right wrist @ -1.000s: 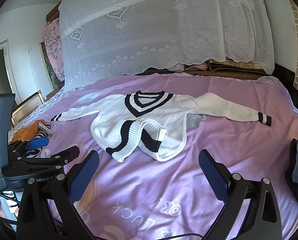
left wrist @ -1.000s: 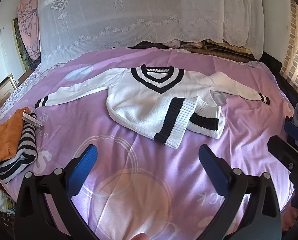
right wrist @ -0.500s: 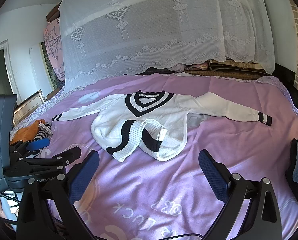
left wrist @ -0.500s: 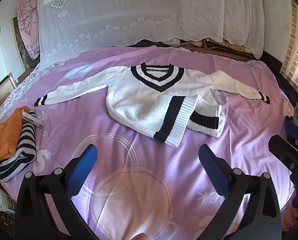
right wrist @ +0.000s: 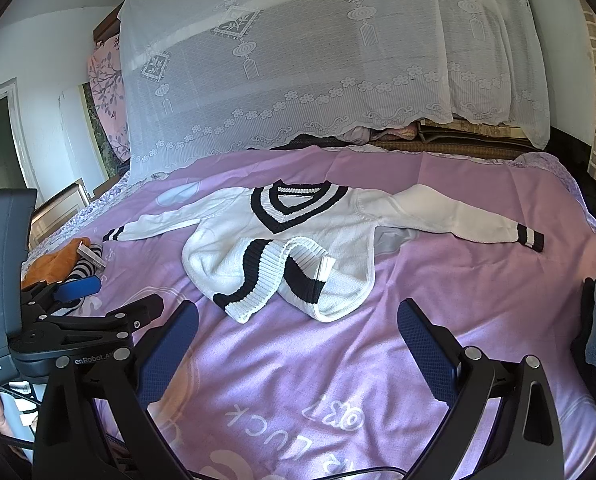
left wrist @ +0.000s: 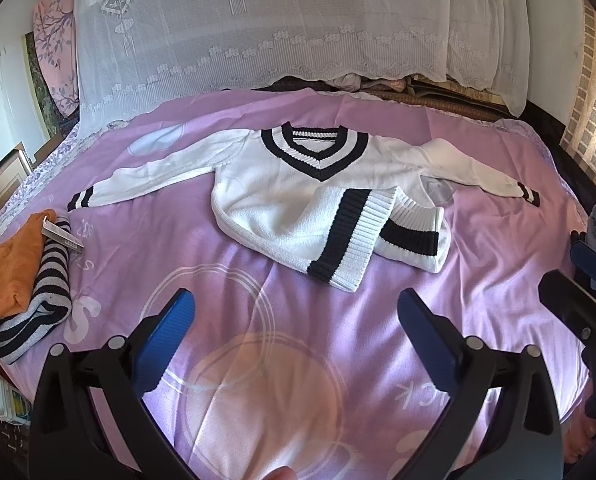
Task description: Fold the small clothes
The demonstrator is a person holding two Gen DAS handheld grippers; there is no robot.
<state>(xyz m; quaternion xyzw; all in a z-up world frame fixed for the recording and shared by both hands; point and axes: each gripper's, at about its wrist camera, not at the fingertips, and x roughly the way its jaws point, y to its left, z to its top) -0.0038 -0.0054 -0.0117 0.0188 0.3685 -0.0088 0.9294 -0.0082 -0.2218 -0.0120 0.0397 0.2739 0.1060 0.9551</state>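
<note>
Both grippers (left wrist: 296, 320) (right wrist: 298, 320) unmoved, sweater (left wrist: 298, 200) same.

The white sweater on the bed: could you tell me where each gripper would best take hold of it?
Probably the ribbed hem of the white sweater. It lies rumpled and turned up at the near edge, so its raised folds give the fingers an edge to close on. Bring the left gripper and right gripper, both open, in low from the near side.
</note>
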